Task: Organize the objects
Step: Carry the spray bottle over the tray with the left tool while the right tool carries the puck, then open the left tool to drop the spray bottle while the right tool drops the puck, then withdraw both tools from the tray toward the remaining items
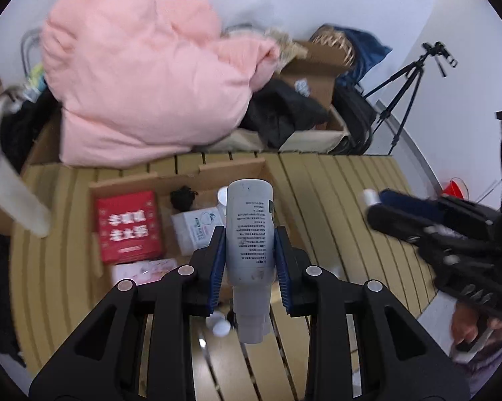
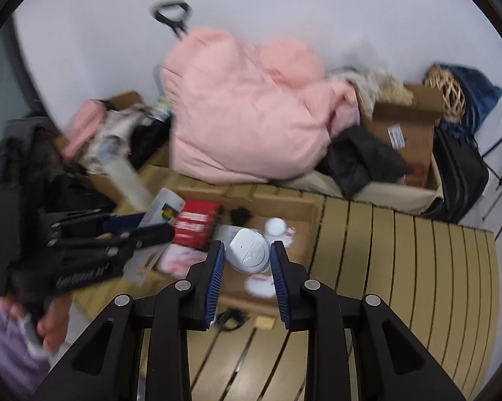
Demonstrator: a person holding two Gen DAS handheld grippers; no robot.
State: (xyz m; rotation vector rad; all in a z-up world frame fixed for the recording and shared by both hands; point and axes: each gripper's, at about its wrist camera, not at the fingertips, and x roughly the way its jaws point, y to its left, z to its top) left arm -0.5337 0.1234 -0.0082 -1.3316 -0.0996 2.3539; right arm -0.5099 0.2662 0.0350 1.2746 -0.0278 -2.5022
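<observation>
The grey tube with printed text (image 1: 249,234) is clamped between the two blue pads of the left gripper (image 1: 249,254). It stands almost upright in the grip, its cap end hanging down below the pads, and it is held in the air above the open cardboard box (image 1: 217,175). In the right wrist view the same tube shows its other side, with a colourful label, at the tip of the left gripper (image 2: 144,225).

The right gripper (image 2: 247,257) grasps a white round container (image 2: 247,254) between its blue pads, also above the box. From the left wrist view the right gripper (image 1: 381,205) is seen at the right side, blurred, with something white at its tip.

Inside the box lie a red packet with white characters (image 1: 127,227), a white carton (image 1: 194,230), a small black thing (image 1: 183,197) and a pink packet (image 1: 144,270). The box rests on a yellow slatted table (image 1: 334,200). Two small white caps (image 1: 219,324) lie on the slats just below the left gripper.

Behind the box a big pink quilt (image 1: 144,73) is piled on other boxes, with dark clothes (image 1: 284,113) beside it. A black tripod (image 1: 407,90) stands near the white wall at the right
</observation>
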